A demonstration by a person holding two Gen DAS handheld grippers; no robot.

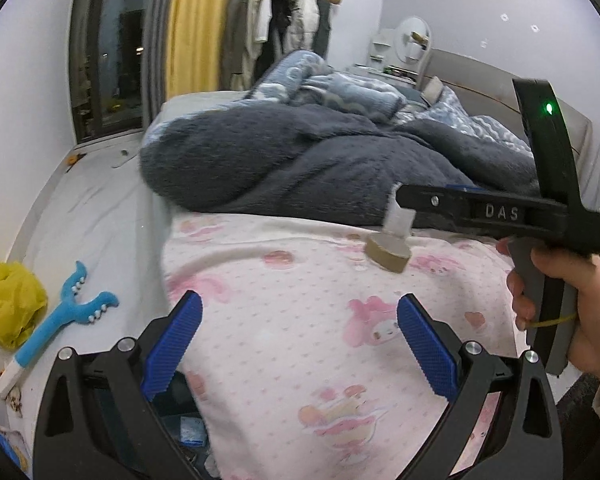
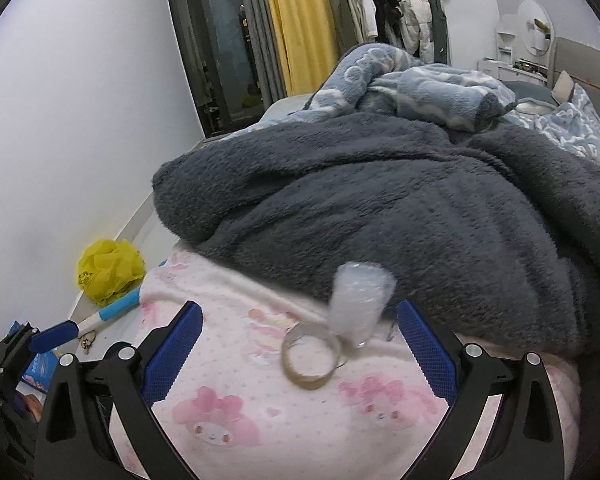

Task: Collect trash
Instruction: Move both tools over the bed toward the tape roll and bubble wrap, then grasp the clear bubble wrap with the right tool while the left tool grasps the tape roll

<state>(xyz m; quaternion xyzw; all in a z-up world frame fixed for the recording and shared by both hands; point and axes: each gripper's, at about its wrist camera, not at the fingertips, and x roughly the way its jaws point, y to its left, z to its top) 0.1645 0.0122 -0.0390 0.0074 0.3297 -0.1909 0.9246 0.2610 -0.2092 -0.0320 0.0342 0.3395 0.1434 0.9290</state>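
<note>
Your right gripper (image 2: 300,354), jaws spread, brackets the near-empty tape roll (image 2: 311,362) with its crumpled clear strip (image 2: 360,304) on the pink cartoon blanket (image 2: 260,420), below the dark fleece (image 2: 380,200); your left gripper (image 1: 300,344) hovers open.

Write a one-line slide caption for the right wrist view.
Open right gripper poised over an empty tape roll and clear wrap on the pink blanket.

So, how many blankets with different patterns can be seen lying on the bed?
3. The pink cartoon blanket lies nearest, under the tape roll. The dark grey fleece blanket is heaped behind it. The blue and white blanket is farthest, near the headboard. Others may be hidden underneath.
</note>
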